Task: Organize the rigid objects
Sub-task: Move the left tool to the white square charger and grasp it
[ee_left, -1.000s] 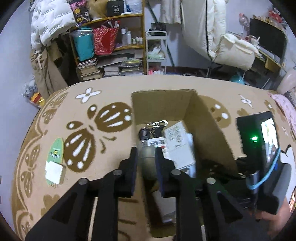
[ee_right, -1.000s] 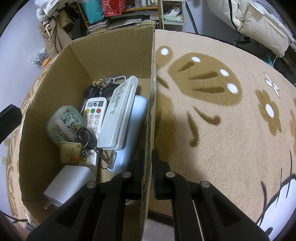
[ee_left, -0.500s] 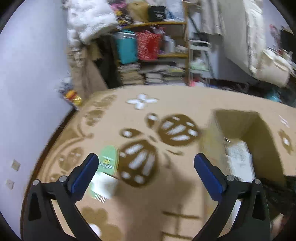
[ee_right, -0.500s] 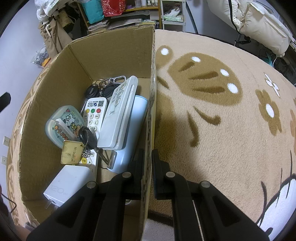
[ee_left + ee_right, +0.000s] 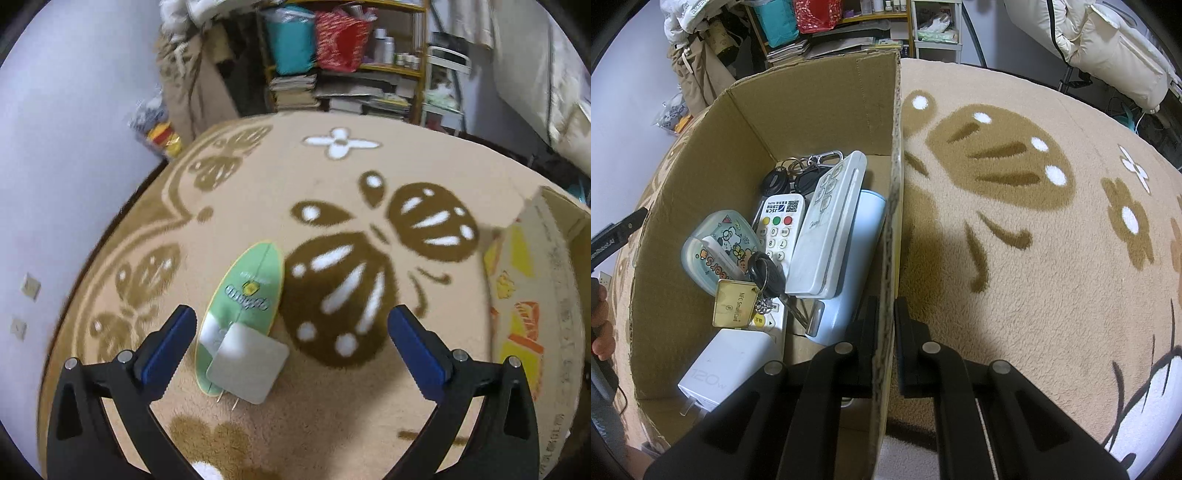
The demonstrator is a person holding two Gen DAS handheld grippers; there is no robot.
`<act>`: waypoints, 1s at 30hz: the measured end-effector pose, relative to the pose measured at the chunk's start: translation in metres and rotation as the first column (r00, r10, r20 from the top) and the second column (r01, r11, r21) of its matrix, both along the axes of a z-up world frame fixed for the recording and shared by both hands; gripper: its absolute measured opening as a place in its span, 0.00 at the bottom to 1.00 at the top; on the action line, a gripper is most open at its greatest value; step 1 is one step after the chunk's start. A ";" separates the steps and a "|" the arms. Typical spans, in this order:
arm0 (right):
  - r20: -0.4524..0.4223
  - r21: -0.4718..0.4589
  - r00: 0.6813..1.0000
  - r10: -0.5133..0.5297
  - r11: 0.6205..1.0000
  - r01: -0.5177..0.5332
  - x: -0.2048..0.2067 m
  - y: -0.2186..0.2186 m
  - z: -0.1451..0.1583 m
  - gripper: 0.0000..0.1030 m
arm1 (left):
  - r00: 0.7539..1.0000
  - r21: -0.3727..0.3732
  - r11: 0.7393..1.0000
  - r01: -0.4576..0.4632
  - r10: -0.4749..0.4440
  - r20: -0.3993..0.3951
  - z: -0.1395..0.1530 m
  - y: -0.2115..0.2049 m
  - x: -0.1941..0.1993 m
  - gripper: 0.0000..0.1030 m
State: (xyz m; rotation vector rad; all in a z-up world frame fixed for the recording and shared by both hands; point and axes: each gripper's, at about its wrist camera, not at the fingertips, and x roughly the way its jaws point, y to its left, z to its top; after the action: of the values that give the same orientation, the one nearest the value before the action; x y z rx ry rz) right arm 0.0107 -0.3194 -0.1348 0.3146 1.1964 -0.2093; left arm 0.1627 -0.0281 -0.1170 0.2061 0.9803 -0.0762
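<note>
Left wrist cam: tilted down over the butterfly-pattern carpet [image 5: 332, 206], facing the bookshelf [image 5: 354, 55], cardboard box [image 5: 535, 295] at right edge. Right wrist cam: close, steeply down along the box wall [image 5: 890, 236], facing the same shelf. Shared: box, carpet, shelf.

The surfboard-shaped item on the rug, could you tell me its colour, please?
Mint green surfboard-shaped item with a yellow edge; clearest in the left wrist view.
</note>
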 end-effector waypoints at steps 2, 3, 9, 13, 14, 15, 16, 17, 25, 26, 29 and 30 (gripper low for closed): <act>0.000 0.001 1.000 0.000 1.000 0.000 0.000 0.000 0.000 0.08 | 1.000 0.000 1.000 -0.014 0.014 -0.014 -0.006 0.008 0.002 0.99; 0.000 0.001 1.000 -0.001 1.000 0.001 0.000 0.000 0.000 0.08 | 1.000 0.009 1.000 -0.023 0.023 -0.019 -0.011 0.012 0.003 0.99; 0.001 0.002 1.000 0.000 1.000 0.000 0.000 0.001 0.000 0.08 | 0.993 0.009 0.997 -0.082 0.082 -0.086 -0.037 0.034 0.012 0.92; 0.001 0.003 1.000 0.001 1.000 -0.001 0.000 0.000 0.000 0.08 | 0.991 0.021 0.996 -0.084 0.086 -0.103 -0.047 0.038 0.011 0.77; 0.002 0.004 1.000 0.000 1.000 0.000 0.000 0.000 0.000 0.08 | 0.991 0.025 0.996 -0.086 0.089 -0.102 -0.048 0.039 0.011 0.75; 0.001 0.003 1.000 0.001 1.000 -0.001 0.000 0.000 0.000 0.08 | 0.991 0.032 0.996 -0.087 0.089 -0.097 -0.048 0.039 0.009 0.71; 0.002 0.004 1.000 0.001 1.000 -0.001 0.000 0.000 0.000 0.08 | 0.991 0.039 0.995 -0.088 0.091 -0.098 -0.047 0.039 0.010 0.70; 0.001 0.004 1.000 0.001 1.000 -0.001 0.000 0.000 0.000 0.08 | 0.990 0.043 0.995 -0.090 0.094 -0.106 -0.046 0.039 0.010 0.66; 0.001 0.003 1.000 0.001 1.000 -0.001 0.000 0.000 0.000 0.08 | 0.990 0.031 0.995 -0.094 0.096 -0.108 -0.042 0.039 0.006 0.45; 0.001 0.003 1.000 0.001 1.000 -0.001 0.000 0.000 0.000 0.08 | 0.989 0.038 0.995 -0.094 0.098 -0.110 -0.042 0.039 0.006 0.46; 0.002 0.003 1.000 0.001 1.000 -0.001 0.000 0.000 0.000 0.08 | 0.986 0.064 0.993 -0.102 0.109 -0.126 -0.043 0.039 0.005 0.47; 0.002 0.004 1.000 0.000 1.000 0.000 0.000 0.000 0.000 0.08 | 0.985 0.067 0.992 -0.107 0.115 -0.130 -0.043 0.040 0.004 0.48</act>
State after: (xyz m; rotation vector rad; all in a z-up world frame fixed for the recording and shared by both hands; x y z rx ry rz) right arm 0.0110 -0.3194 -0.1351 0.3177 1.1954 -0.2064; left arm 0.1669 0.0116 -0.1600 0.2031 1.1265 0.0419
